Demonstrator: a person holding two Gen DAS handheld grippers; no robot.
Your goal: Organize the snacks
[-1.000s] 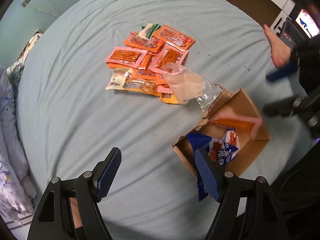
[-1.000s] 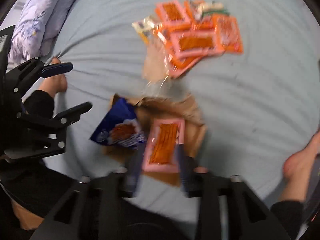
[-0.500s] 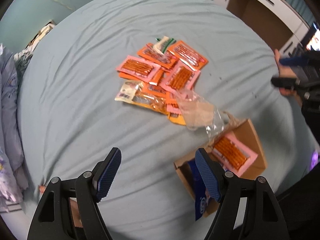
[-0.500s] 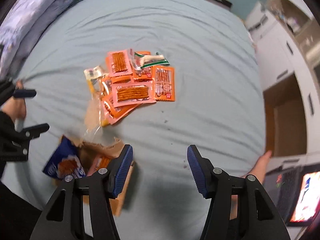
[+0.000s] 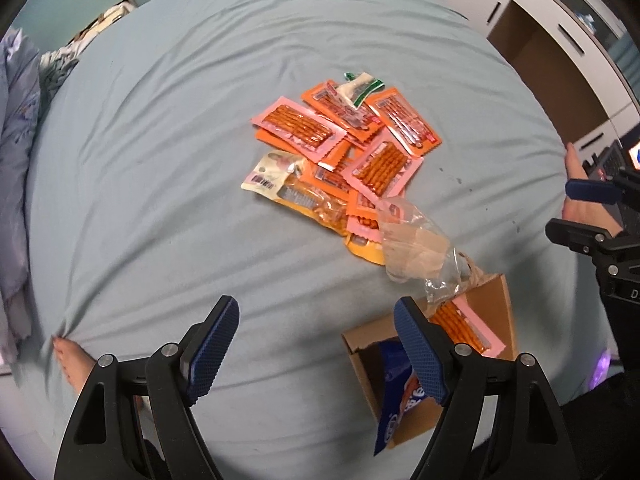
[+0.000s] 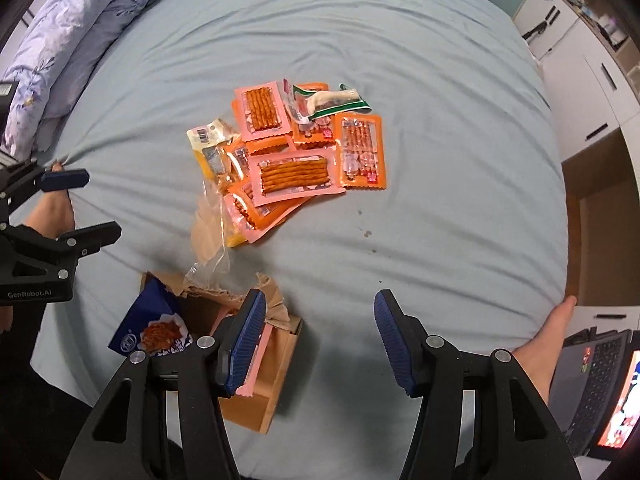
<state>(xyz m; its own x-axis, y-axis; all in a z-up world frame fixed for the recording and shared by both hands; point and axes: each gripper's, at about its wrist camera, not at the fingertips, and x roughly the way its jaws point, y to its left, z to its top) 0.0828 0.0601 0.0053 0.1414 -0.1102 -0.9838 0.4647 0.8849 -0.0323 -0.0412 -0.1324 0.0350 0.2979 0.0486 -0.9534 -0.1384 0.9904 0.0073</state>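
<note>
A heap of orange and pink snack packets (image 5: 344, 148) (image 6: 296, 152) lies in the middle of a pale blue bed sheet (image 5: 160, 160). Nearer me stands a small cardboard box (image 5: 500, 304) (image 6: 280, 364) holding a pink packet (image 5: 464, 328) and a blue bag (image 5: 400, 400) (image 6: 154, 328). A crumpled clear wrapper (image 5: 416, 248) (image 6: 208, 236) lies between heap and box. My left gripper (image 5: 316, 348) hangs open over bare sheet, left of the box. My right gripper (image 6: 320, 340) is open too, empty, its left finger above the box.
A folded floral quilt (image 6: 68, 44) lies at the bed's left edge. White cabinets (image 6: 580, 40) and a laptop (image 6: 592, 380) stand to the right. Bare feet (image 5: 72, 364) (image 6: 548, 340) rest at the sheet's near corners.
The right gripper let go of the pink packet, which now lies in the box, and rose away toward the right. The left gripper drifted left off the box and rolled.
</note>
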